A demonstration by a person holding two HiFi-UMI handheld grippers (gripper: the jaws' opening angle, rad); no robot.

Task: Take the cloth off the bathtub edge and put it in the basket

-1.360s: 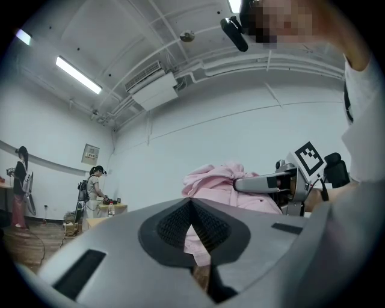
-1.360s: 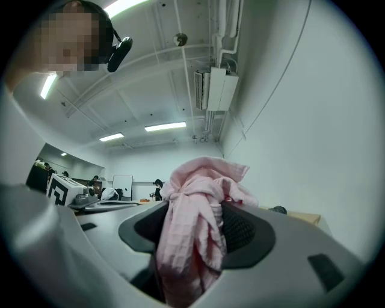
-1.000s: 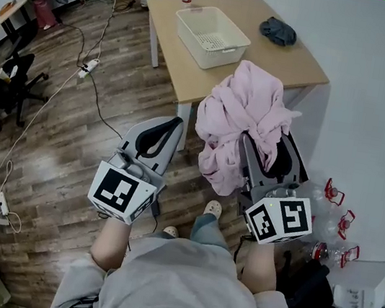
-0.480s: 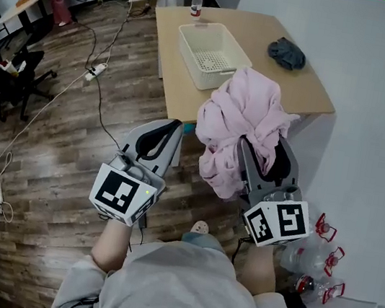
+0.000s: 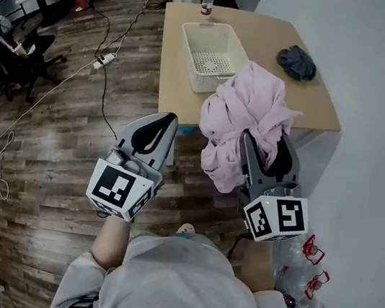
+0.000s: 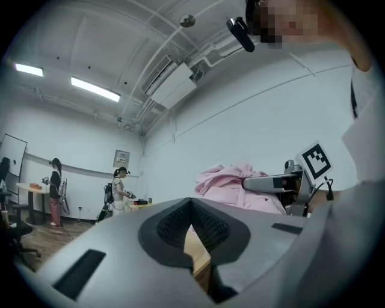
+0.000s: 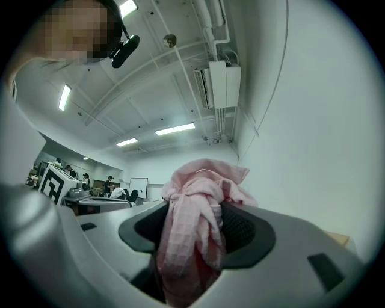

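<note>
A bunched pink cloth (image 5: 247,111) hangs from my right gripper (image 5: 267,146), which is shut on it; in the right gripper view the cloth (image 7: 191,228) fills the gap between the dark pads. My left gripper (image 5: 162,124) is held beside it at the left, shut with nothing in it, its pads meeting at the tip (image 6: 191,204). A white slotted basket (image 5: 210,55) stands on the wooden table (image 5: 174,88) ahead of both grippers. The pink cloth (image 6: 231,180) and the right gripper (image 6: 271,182) also show in the left gripper view. No bathtub is in view.
A dark grey cloth (image 5: 296,62) lies on the table right of the basket, and a water bottle (image 5: 207,3) stands behind it. Cables (image 5: 105,62) run over the wood floor at the left, near office chairs (image 5: 11,57). Plastic bottles (image 5: 303,281) lie by the white wall at the lower right.
The table and basket have come nearer and more central in the head view. Both grippers keep their pose, and the right one still holds the pink cloth.
</note>
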